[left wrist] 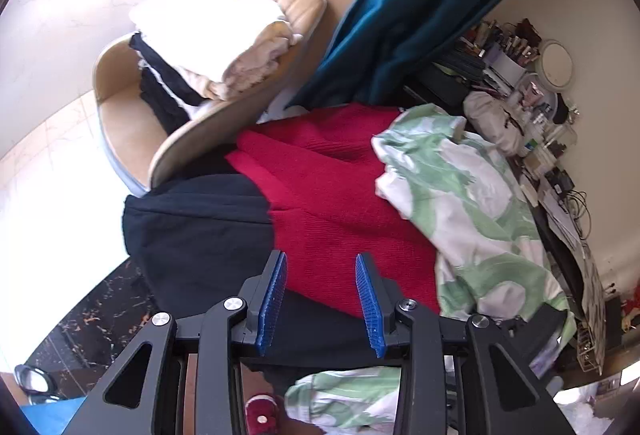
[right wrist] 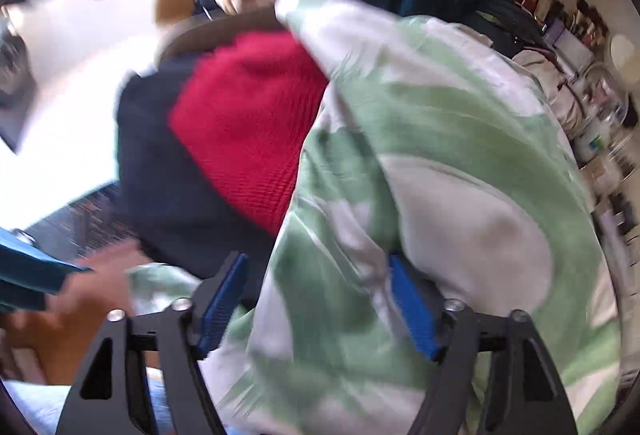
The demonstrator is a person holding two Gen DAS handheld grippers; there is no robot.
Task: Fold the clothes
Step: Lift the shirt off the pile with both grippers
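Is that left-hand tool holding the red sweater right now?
No, the left tool is open with nothing between its blue pads, and the red sweater lies untouched beyond them.

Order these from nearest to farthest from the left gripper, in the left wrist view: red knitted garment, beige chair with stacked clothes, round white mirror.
1. Red knitted garment, just ahead of the left gripper.
2. Beige chair with stacked clothes, farther, upper left.
3. Round white mirror, farthest, upper right by the wall.

tan chair [left wrist: 120, 83] | cluttered desk [left wrist: 532, 123] | teal curtain [left wrist: 420, 15] | bright window light
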